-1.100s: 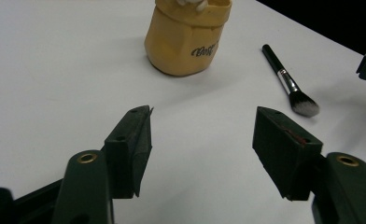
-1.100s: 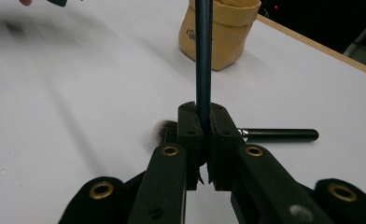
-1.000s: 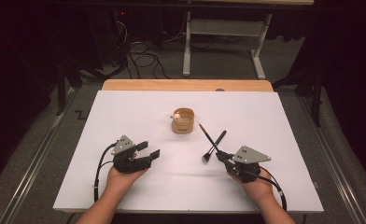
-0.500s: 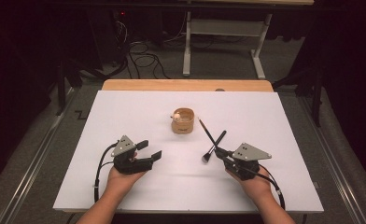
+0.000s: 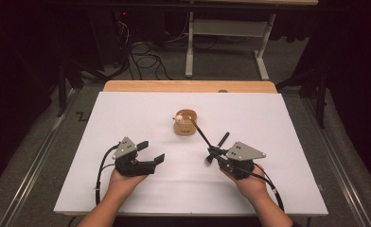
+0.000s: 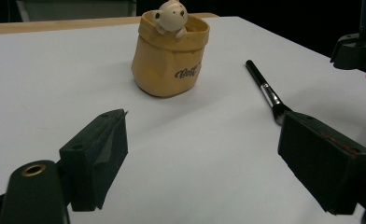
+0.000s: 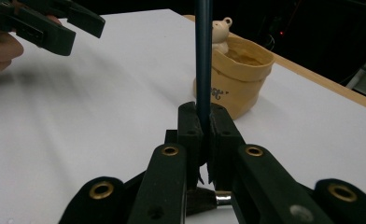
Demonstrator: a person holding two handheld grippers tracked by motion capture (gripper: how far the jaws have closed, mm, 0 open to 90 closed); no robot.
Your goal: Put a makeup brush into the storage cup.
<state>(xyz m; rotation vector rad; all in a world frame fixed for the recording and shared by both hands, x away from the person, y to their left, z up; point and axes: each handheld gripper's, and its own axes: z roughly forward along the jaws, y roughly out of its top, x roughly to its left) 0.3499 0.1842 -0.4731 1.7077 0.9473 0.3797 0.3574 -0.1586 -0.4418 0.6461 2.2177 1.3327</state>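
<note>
A yellow pot (image 5: 185,124) with a small bear figure on its rim stands mid-table. My right gripper (image 5: 215,155) is shut on a dark brush (image 5: 201,135) and holds it off the table, its handle slanting up toward the pot. The right gripper view has the handle (image 7: 202,60) rising from the closed jaws (image 7: 203,116) in front of the pot (image 7: 235,84). A second brush (image 5: 220,144) lies on the table beside that gripper. My left gripper (image 5: 151,150) rests low at the left; its jaws have just been opening, with nothing between them (image 6: 204,126). Ahead of them stand the pot (image 6: 169,56) and the lying brush (image 6: 265,88).
The white table top (image 5: 127,113) has a wooden strip (image 5: 188,86) along its far edge. Beyond it lie a dark floor with cables (image 5: 143,56) and a grey frame (image 5: 226,28). The right gripper (image 6: 358,46) shows at the left gripper view's upper right.
The right gripper has lifted and carried its brush to the left, so the handle's tip now reaches the pot. The left jaws have spread wider apart.
</note>
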